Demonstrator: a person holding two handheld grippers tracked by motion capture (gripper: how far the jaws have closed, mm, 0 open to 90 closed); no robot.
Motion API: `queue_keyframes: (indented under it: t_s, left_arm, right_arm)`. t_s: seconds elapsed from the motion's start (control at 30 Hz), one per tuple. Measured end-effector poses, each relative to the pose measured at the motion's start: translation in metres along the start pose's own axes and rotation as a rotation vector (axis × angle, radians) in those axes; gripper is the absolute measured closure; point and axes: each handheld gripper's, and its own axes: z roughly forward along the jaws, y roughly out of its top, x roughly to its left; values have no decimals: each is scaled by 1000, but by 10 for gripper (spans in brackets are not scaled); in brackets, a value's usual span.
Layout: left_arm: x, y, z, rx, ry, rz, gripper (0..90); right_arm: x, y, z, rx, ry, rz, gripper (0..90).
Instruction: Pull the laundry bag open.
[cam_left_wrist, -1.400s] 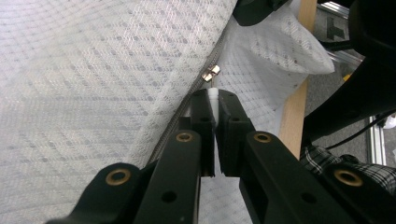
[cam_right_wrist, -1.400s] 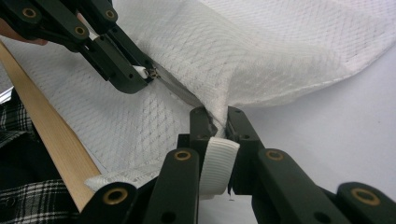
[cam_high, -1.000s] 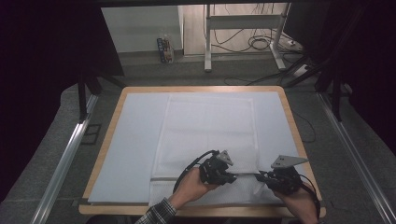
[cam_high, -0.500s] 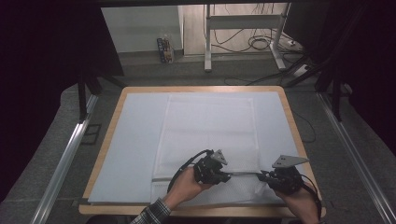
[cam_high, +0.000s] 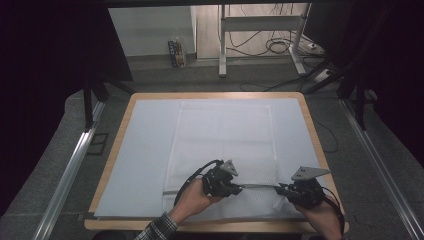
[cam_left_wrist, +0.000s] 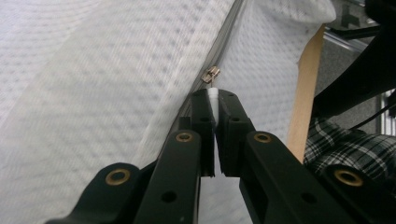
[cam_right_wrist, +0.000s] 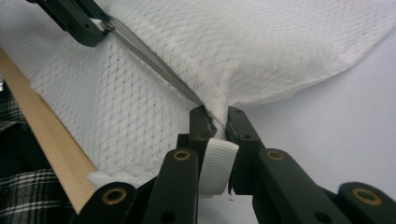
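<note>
Leftward slid the left hand-held gripper (cam_high: 239, 188) along the mesh bag's (cam_high: 225, 135) zipper (cam_high: 257, 186).

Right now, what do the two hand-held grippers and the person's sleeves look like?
Both are black. The left hand-held gripper and the right hand-held gripper each carry a grey three-cornered plate on top and trail a black cable. The jaws have brass-coloured rivets and white ribbed pads. The sleeve is a dark plaid.

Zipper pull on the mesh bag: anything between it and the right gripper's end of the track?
Nothing visible. The left gripper pinches the zipper pull; the zipper track runs bare across the mesh bag to the right gripper, which clamps the fabric there.
</note>
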Motion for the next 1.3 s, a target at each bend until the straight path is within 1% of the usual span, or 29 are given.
queue_keyframes:
  t_s: [0.13, 0.17, 0.43, 0.63, 0.7, 0.8, 0.87, 1.07, 1.3]
  left_arm:
    - [3, -6, -4, -4, 2, -14, 875]
    - [3, -8, -5, -13, -2, -26, 875]
    - [8, -20, -16, -30, -4, -62, 874]
    - [10, -26, -21, -24, 8, -64, 875]
    - [10, -27, -22, -28, 4, -66, 875]
    - [9, -28, -23, -20, 13, -59, 875]
    - [9, -29, -24, -12, 23, -59, 875]
    - [11, -36, -29, -15, 29, -78, 876]
    - [13, -45, -36, -11, 41, -85, 876]
  right_arm:
    - [-1, 0, -1, -3, -8, 4, 815]
    - [-1, 0, -1, -4, -7, 6, 814]
    - [-1, 0, -1, -4, -7, 8, 815]
    - [-1, 0, -1, -4, -7, 7, 815]
    - [-1, 0, -1, -8, -3, 9, 815]
    - [0, 1, -1, -8, -3, 5, 815]
    - [0, 1, -2, -5, -16, 5, 816]
    - [-1, 0, -2, -3, -23, 11, 817]
    - [-2, 0, -3, -3, -29, 12, 817]
